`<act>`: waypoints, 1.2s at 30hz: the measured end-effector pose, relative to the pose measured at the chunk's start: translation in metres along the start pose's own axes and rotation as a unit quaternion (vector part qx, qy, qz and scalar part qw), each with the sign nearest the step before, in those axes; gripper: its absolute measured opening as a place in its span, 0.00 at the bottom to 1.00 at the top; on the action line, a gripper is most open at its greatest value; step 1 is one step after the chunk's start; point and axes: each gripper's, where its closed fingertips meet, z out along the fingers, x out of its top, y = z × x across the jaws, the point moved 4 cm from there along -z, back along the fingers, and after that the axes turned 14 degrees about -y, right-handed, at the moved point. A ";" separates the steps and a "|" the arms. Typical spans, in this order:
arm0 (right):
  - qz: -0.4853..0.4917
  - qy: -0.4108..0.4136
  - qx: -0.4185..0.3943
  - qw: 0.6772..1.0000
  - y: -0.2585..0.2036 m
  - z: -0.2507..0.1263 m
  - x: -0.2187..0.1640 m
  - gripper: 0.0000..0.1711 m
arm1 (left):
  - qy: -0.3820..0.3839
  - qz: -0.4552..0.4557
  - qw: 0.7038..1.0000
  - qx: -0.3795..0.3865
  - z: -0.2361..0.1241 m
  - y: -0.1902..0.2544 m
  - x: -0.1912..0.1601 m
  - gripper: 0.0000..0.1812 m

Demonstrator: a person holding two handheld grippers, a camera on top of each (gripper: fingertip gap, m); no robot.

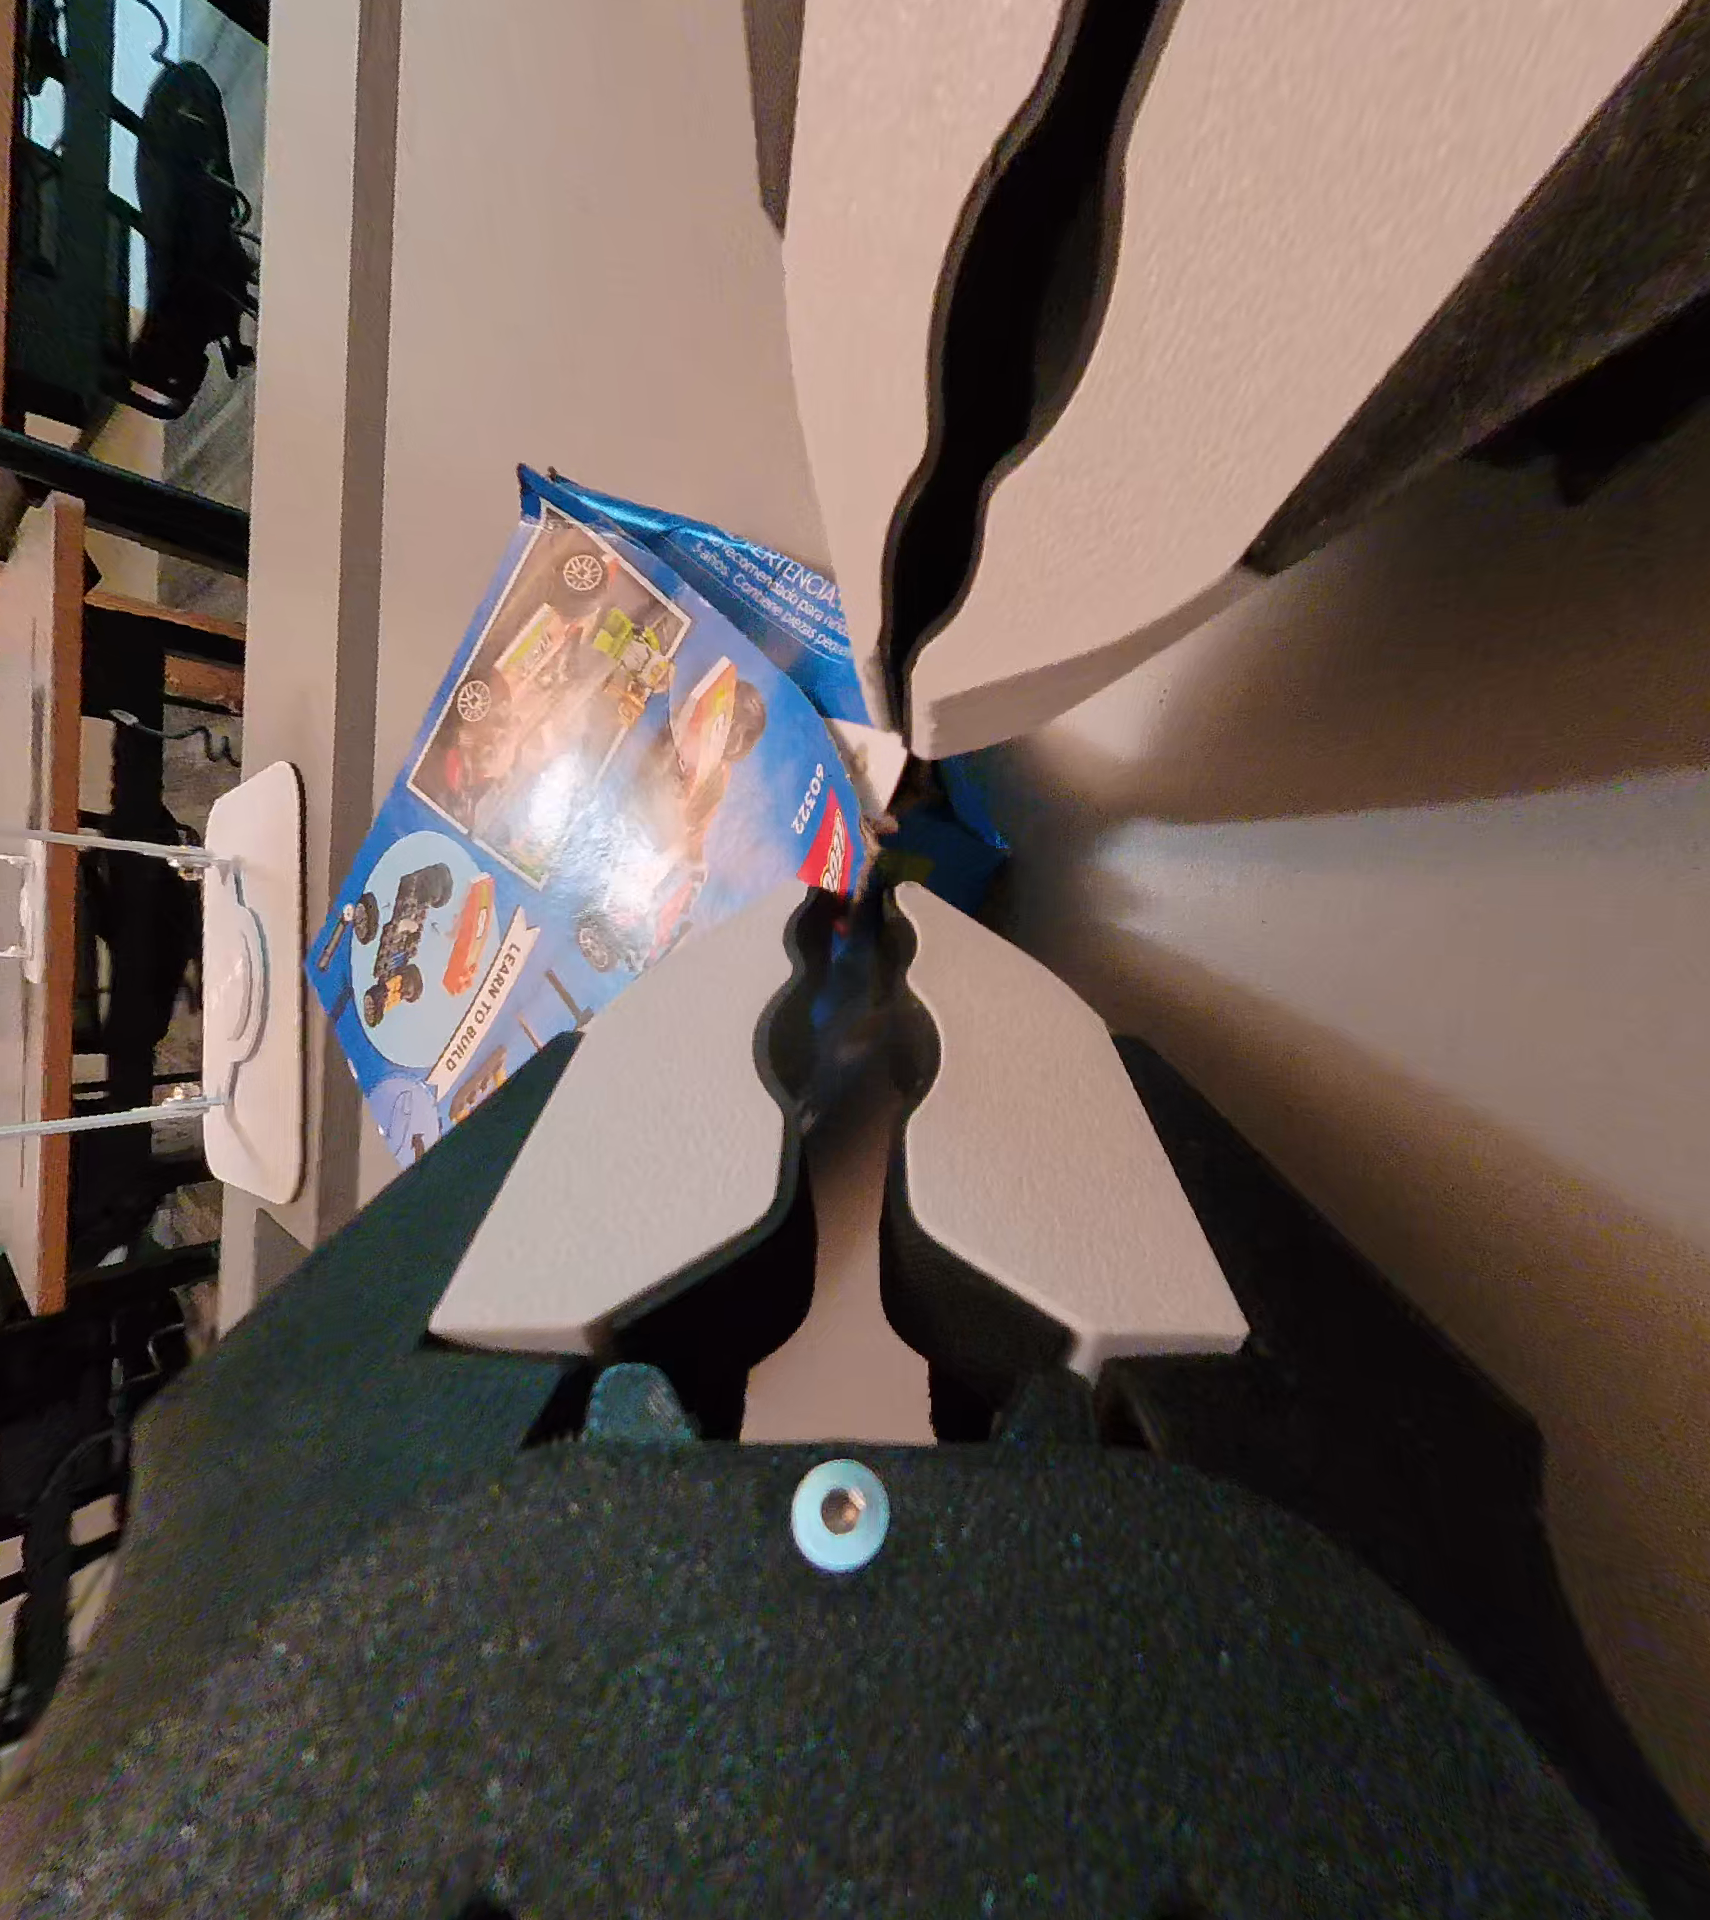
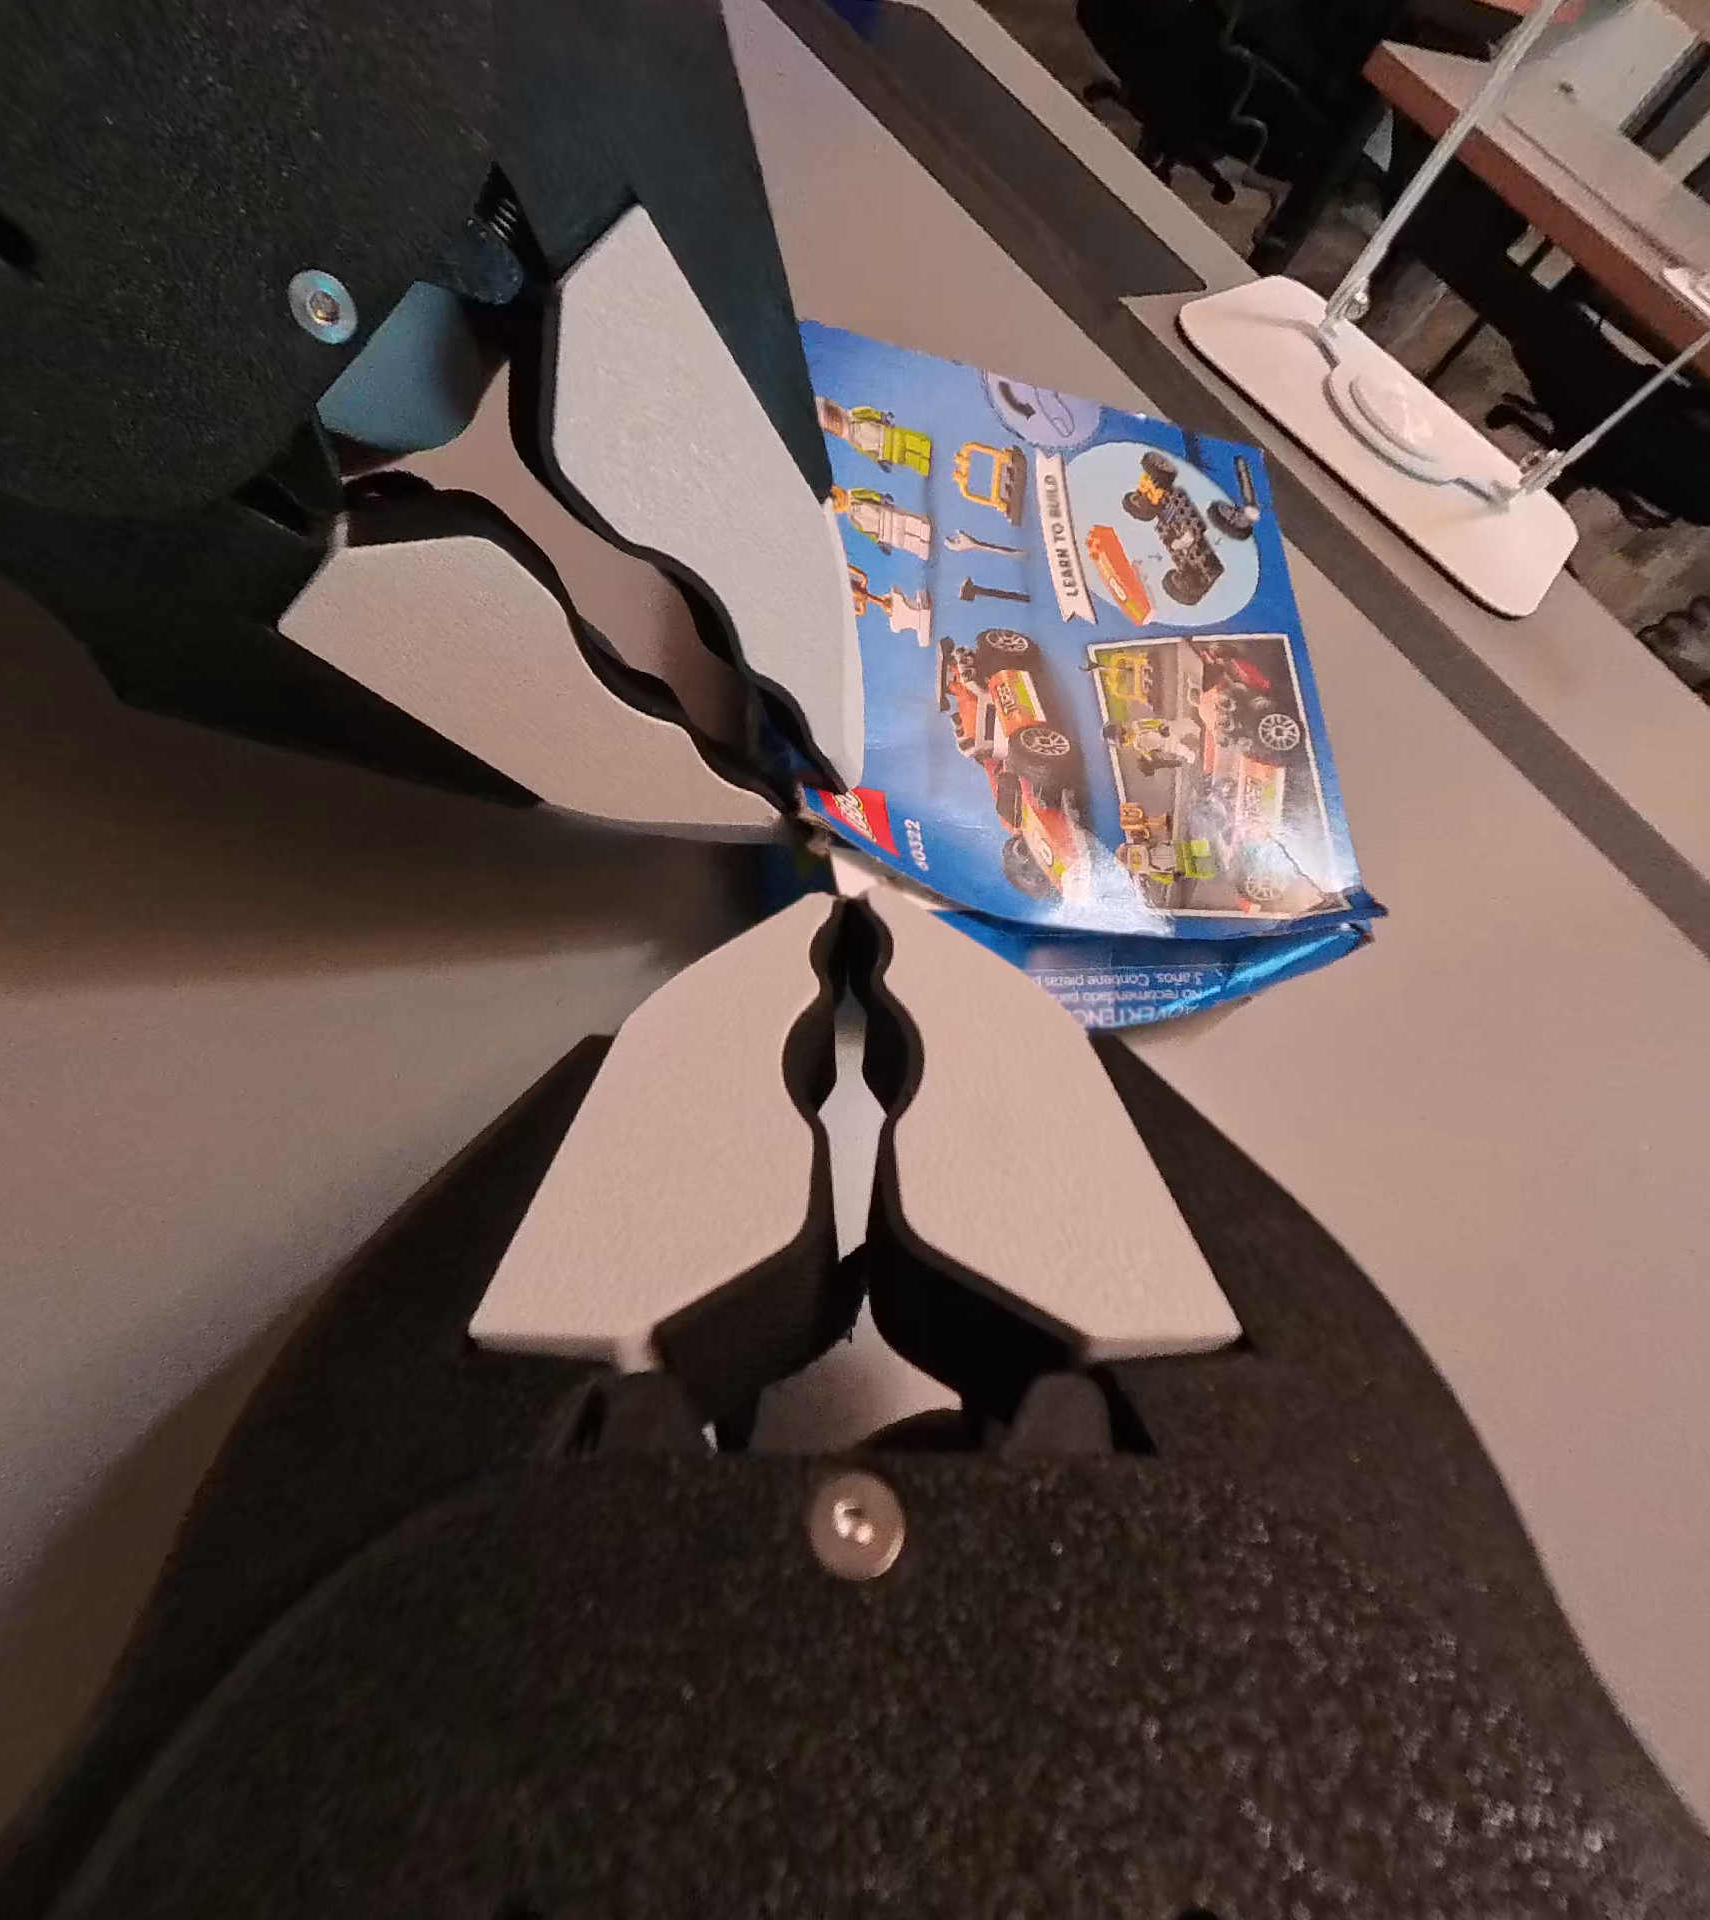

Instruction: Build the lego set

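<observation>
both grippers pinch the same corner of the blue lego bag [image 1: 581,790] [image 2: 1090,665], the corner with the red logo. in the left wrist view the left gripper [image 1: 884,891] has its fingers [image 1: 996,1039] clenched on the torn, crumpled edge of the bag, and the right gripper [image 1: 901,732] comes in from above with its wavy black pads closed on the bag's corner right next to it. in the right wrist view the right gripper [image 2: 846,914] grasps the corner at its tips, and the left gripper [image 2: 801,805] enters from the upper left, its fingers also shut on the bag there. the bag's printed face, with pictures of cars, is towards the cameras and the bag extends away from the tips over the grey bench [image 2: 1453,1143]. farther back on the bench stands a clear acrylic stand on a white base [image 1: 253,987] [image 2: 1370,447].
</observation>
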 end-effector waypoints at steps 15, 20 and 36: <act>-0.002 -0.008 -0.022 1.000 0.007 -0.004 0.000 0.09 | 0.000 0.038 0.998 0.048 -0.002 -0.006 0.001 0.09; -0.023 -0.041 -0.036 0.998 0.010 0.004 0.008 0.16 | 0.005 0.050 0.997 0.060 -0.003 -0.008 0.004 0.12; 0.281 0.005 0.194 0.940 0.042 -0.001 -0.013 0.02 | 0.023 0.091 0.993 0.070 0.003 -0.013 0.015 0.18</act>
